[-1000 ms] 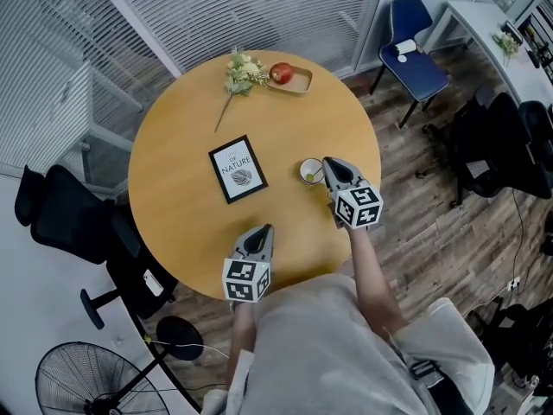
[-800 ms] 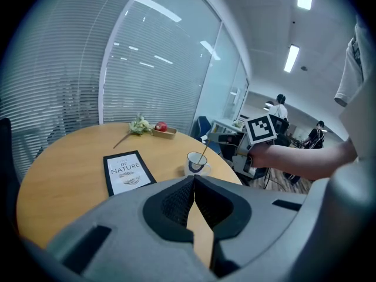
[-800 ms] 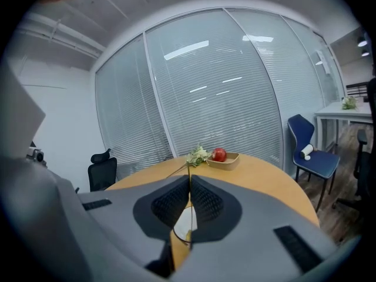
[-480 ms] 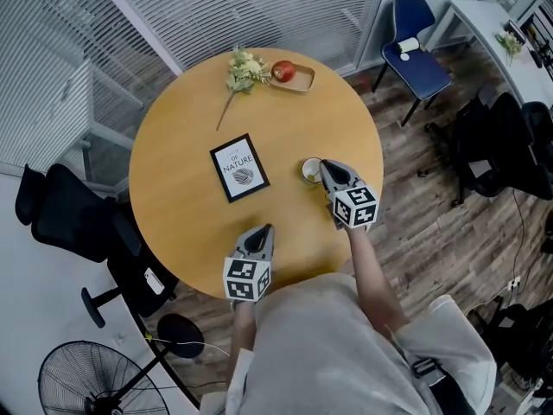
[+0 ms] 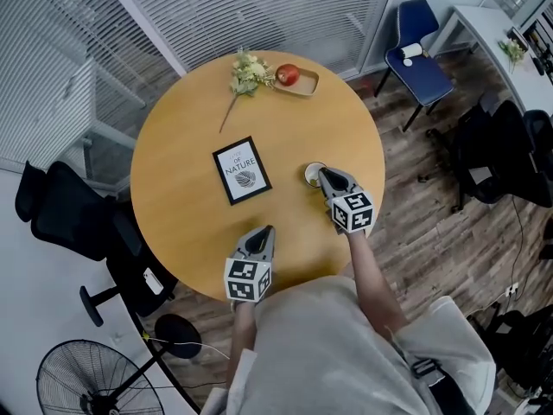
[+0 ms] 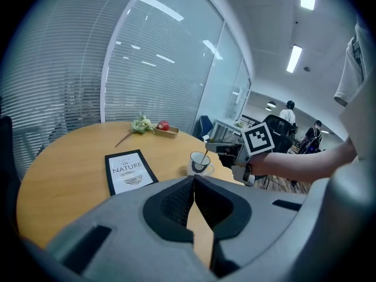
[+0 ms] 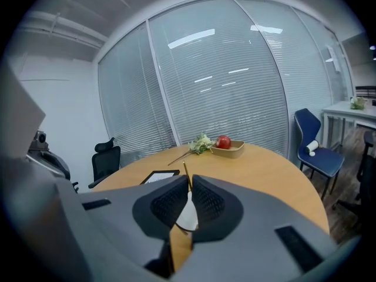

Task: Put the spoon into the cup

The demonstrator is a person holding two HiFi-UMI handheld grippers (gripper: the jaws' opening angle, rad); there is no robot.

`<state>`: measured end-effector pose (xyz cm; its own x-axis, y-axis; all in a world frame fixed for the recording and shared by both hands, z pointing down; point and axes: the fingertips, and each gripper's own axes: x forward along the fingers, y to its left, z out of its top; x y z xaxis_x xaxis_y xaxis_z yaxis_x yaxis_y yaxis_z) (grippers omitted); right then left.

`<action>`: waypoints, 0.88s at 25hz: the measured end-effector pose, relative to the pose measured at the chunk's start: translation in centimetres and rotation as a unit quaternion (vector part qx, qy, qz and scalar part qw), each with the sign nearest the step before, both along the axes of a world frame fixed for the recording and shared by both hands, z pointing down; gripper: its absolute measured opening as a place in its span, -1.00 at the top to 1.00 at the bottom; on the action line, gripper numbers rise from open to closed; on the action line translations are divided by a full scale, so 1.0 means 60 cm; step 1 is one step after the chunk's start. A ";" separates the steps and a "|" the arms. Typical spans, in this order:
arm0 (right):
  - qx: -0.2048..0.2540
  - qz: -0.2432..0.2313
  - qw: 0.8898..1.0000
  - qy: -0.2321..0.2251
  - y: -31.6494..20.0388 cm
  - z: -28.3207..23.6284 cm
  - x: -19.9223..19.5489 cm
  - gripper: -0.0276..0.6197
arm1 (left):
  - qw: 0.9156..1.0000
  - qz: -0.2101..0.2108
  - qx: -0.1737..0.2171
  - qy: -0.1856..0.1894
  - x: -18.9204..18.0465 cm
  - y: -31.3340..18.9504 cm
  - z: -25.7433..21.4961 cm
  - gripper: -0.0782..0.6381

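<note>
The left gripper (image 5: 260,237) waits well back from the cup (image 5: 312,174), close to the person. Its jaws are shut with nothing in them. The right gripper (image 5: 325,174) is the nearer one, right at the cup, and its jaws pinch the thin handle of the spoon (image 6: 205,155). The spoon leans a little, with its top in the jaws. Its low end seems to be down inside the cup, just under the jaws.

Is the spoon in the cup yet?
Nearly. Done: the spoon dips into the cup. In hand: the right gripper is shut on the spoon's handle. Left: let go and pull away. The left gripper is shut and empty.
</note>
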<state>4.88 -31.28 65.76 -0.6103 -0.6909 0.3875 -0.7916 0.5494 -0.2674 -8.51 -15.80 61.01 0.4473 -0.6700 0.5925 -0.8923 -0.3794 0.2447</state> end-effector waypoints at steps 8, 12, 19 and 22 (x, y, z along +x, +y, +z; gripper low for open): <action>0.003 0.004 1.000 0.013 -0.025 0.010 0.013 0.90 | 1.000 0.000 -0.003 0.000 -0.001 -0.001 0.005 0.76; -0.012 0.015 1.000 0.003 -0.036 0.020 0.032 0.91 | 1.000 -0.001 -0.006 0.001 0.001 0.000 0.007 0.76; -0.024 0.028 0.999 -0.010 -0.043 0.025 0.040 0.91 | 1.000 -0.002 -0.008 0.002 -0.001 -0.001 0.009 0.76; -0.029 0.034 0.999 -0.015 -0.044 0.028 0.044 0.91 | 1.000 -0.004 -0.007 0.002 -0.002 -0.002 0.008 0.76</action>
<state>7.51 -33.94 67.46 -0.5756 -0.7072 0.4106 -0.8171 0.4779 -0.3224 -8.65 -15.90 61.52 0.4456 -0.6650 0.5993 -0.8937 -0.3697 0.2542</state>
